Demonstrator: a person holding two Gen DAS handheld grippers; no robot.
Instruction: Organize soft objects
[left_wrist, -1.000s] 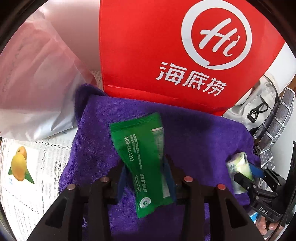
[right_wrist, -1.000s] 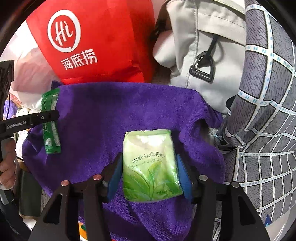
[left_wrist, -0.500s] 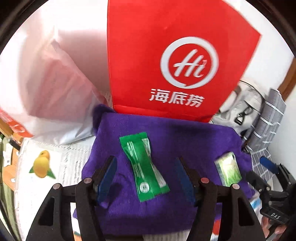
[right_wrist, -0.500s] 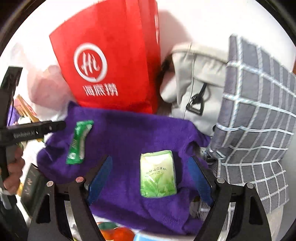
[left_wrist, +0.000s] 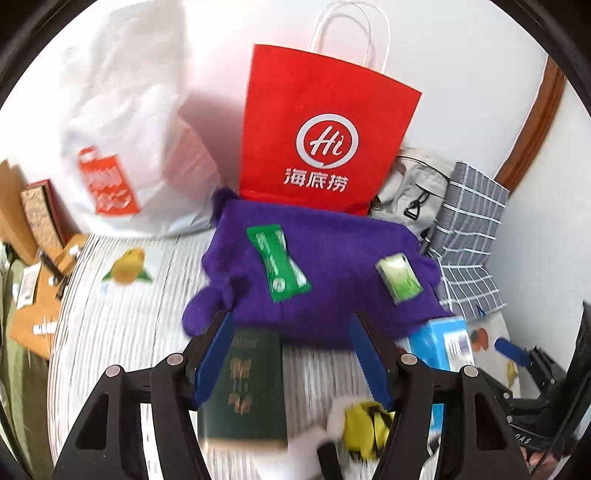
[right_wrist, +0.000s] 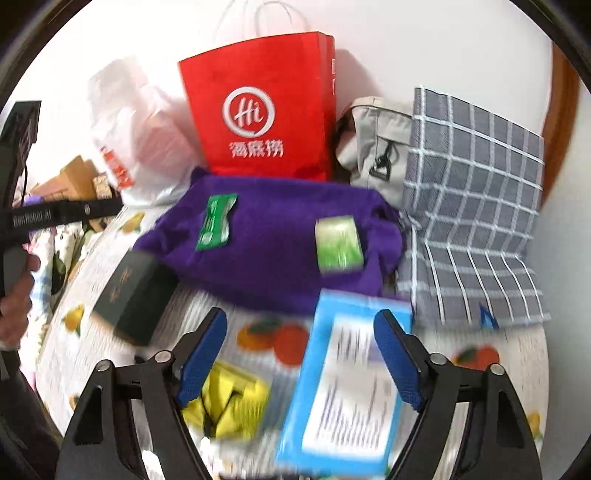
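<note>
A purple towel (left_wrist: 332, 240) (right_wrist: 266, 251) lies spread in front of a red paper bag (left_wrist: 325, 136). On it rest a green sachet (left_wrist: 279, 266) (right_wrist: 216, 223) at the left and a pale green tissue pack (left_wrist: 399, 275) (right_wrist: 338, 243) at the right. My left gripper (left_wrist: 290, 317) hovers open over the towel's near edge, holding nothing. My right gripper (right_wrist: 301, 312) is pulled back too; its jaws are closing, with nothing gripped. A blue pack (right_wrist: 343, 387) lies on the table below them.
A dark green booklet (left_wrist: 247, 387) (right_wrist: 135, 299) and a yellow item (left_wrist: 365, 421) (right_wrist: 229, 402) lie on the fruit-print tablecloth (left_wrist: 122, 332). A white plastic bag (left_wrist: 122, 129) stands left of the red bag; a grey backpack (right_wrist: 373, 147) and checked cloth (right_wrist: 472, 206) are to the right.
Both grippers let go of their packs, the green sachet and the tissue pack, left them on the towel, and drew back and up. More of the table shows now.
</note>
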